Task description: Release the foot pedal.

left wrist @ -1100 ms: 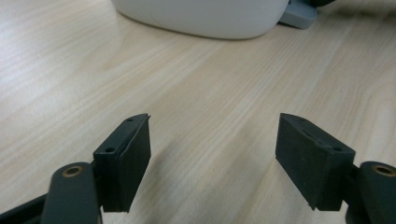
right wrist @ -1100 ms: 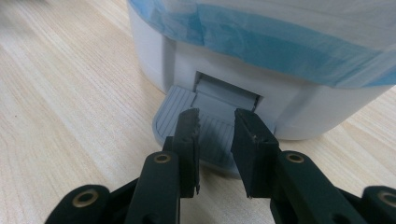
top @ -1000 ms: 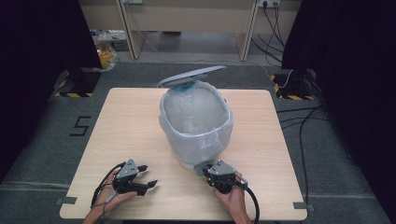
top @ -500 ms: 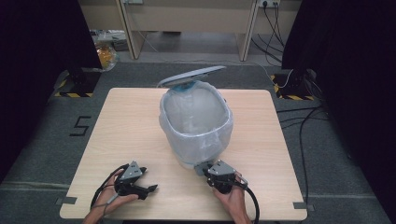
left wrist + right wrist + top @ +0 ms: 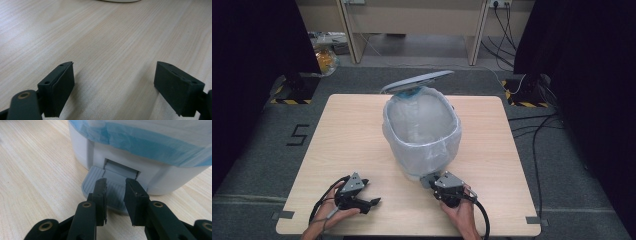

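high view: the left gripper (image 5: 373, 202) is resting on the table (image 5: 337, 140), and its jaws have just been opening; nothing is lying between them. compared with one second ago, both hands are sitting in the same places and the lid (image 5: 418, 81) is standing raised at the far side of the pedal bin (image 5: 422, 132). judgement: the right gripper (image 5: 428, 180) is holding the pedal down to keep the lid up, while the left is being readied for a reach.

left gripper view: the jaws are standing spread wide over bare wood, gripping nothing. the bin's base is lying well ahead of them, at the top edge.

right gripper view: the right gripper (image 5: 115, 192) is showing its jaws drawn close together, a narrow gap between them, with the tips pressing down on the ribbed grey pedal (image 5: 90, 181) directly beneath. the bin wall and the blue liner bag (image 5: 150, 142) are rising just beyond the tips.
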A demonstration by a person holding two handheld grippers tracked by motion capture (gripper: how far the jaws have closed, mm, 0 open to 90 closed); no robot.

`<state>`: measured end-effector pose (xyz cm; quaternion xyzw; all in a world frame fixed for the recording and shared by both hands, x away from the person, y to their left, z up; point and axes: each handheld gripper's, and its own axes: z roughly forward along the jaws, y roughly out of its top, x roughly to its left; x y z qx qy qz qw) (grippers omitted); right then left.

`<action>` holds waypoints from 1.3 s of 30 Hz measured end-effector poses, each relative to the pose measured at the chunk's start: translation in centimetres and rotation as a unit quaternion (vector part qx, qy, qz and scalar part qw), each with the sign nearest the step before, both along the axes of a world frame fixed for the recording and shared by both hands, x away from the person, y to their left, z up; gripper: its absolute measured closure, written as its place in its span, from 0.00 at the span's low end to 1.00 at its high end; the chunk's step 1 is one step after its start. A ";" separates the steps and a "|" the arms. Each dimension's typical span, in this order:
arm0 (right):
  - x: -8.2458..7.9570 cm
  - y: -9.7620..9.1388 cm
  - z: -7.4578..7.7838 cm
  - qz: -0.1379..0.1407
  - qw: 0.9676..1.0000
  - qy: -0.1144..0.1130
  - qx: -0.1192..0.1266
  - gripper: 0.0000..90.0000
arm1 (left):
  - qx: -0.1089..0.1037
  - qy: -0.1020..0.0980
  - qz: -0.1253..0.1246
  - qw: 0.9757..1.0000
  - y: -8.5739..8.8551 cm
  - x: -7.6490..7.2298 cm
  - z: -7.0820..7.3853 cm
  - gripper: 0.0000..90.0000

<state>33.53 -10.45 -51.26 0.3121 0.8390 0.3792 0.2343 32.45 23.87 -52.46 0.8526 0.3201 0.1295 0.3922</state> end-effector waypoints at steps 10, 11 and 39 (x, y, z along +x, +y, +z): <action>0.0 0.0 0.0 -0.008 1.000 0.000 0.003 0.76 | -0.001 0.000 0.003 1.000 0.0 0.0 0.0 0.17; 0.0 0.0 0.0 -0.009 1.000 -0.001 0.002 0.75 | -0.001 0.000 0.003 1.000 0.0 0.0 0.0 0.17; -0.3 -1.5 0.9 -0.065 0.997 -0.002 0.045 0.41 | -0.001 0.001 0.005 1.000 0.0 0.0 0.0 0.17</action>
